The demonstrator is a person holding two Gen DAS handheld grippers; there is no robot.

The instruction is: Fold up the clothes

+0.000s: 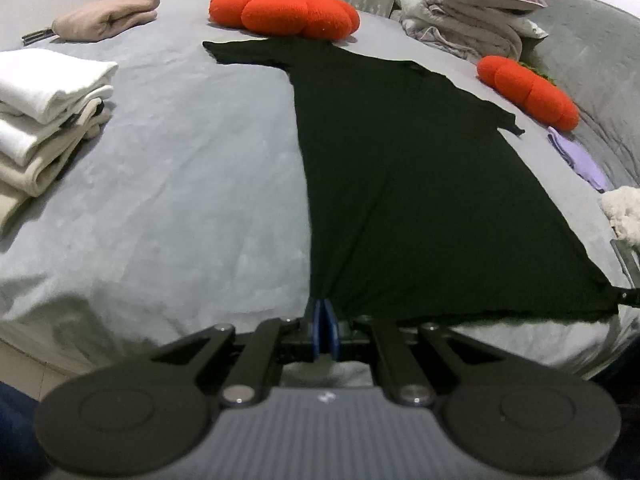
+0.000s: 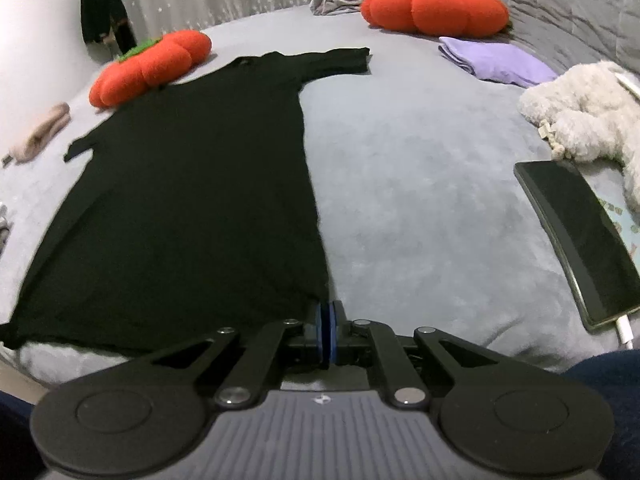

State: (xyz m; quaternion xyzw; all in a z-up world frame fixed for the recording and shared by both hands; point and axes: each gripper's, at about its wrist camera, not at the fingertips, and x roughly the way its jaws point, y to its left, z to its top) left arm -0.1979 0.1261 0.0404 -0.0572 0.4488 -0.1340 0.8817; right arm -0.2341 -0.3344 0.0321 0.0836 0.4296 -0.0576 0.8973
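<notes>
Pinched hem of flat black T-shirt [image 1: 400, 184]

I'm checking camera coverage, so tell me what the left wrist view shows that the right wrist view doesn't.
Only the left wrist view: the stack of folded white and beige clothes. Only the right wrist view: the phone with its cable and the dark garment hanging by the curtain. Both: the black T-shirt spread flat, each gripper shut on a bottom corner, left gripper, right gripper.

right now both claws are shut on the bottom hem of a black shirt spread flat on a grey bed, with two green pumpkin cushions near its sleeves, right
Not quite: the pumpkin cushions are orange with green tops, as the right wrist view shows. The left claw and right claw do pinch the black shirt's hem on the grey bed.
</notes>
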